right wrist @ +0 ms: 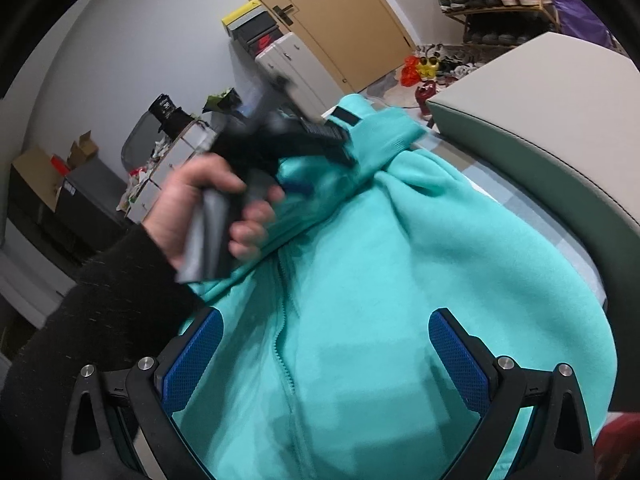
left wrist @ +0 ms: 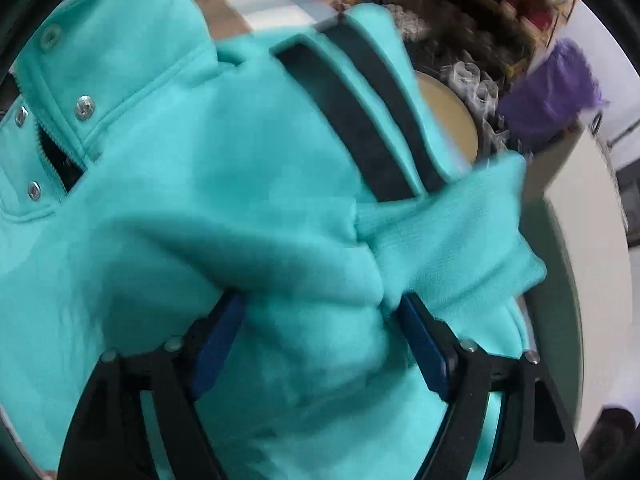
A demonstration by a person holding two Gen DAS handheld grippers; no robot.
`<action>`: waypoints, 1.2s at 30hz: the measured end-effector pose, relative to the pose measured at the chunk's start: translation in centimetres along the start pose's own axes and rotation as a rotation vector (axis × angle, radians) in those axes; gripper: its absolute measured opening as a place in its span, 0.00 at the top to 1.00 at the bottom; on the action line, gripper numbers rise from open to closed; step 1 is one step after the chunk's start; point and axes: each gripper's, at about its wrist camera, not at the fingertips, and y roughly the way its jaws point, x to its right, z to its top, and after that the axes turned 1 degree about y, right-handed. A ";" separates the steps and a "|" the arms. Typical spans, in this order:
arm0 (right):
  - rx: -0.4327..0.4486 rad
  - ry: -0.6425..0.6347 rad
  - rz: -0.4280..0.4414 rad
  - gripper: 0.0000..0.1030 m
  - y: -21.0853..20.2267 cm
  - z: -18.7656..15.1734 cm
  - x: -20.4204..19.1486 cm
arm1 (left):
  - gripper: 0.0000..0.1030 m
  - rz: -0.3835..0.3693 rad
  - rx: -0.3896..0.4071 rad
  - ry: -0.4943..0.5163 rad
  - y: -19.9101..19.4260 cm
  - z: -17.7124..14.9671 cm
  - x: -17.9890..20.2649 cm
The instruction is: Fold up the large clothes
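Note:
A turquoise fleece jacket [left wrist: 224, 184] with two black sleeve stripes [left wrist: 368, 120], snaps and a zip fills the left wrist view. My left gripper [left wrist: 320, 312] has a bunched fold of the sleeve near the ribbed cuff [left wrist: 452, 240] between its blue pads [left wrist: 424, 352], jaws fairly wide around it. In the right wrist view the jacket [right wrist: 400, 280] lies below with its zip [right wrist: 284, 344] running down. My right gripper [right wrist: 324, 344] is open above the fabric and holds nothing. The left gripper [right wrist: 316, 136], held by a hand [right wrist: 200, 204], lifts the sleeve there.
A grey-topped table or box [right wrist: 540, 128] stands at the right. A shoe rack [right wrist: 492, 0], a wooden door [right wrist: 340, 12], boxes [right wrist: 48, 184] and clutter lie behind. A purple bag [left wrist: 556, 92] and a round beige object [left wrist: 444, 108] sit beyond the jacket.

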 end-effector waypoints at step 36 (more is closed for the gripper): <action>-0.026 -0.015 -0.080 0.00 1.4 -0.4 -0.3 | 0.22 0.107 0.113 -0.208 -1.4 -12.7 -18.2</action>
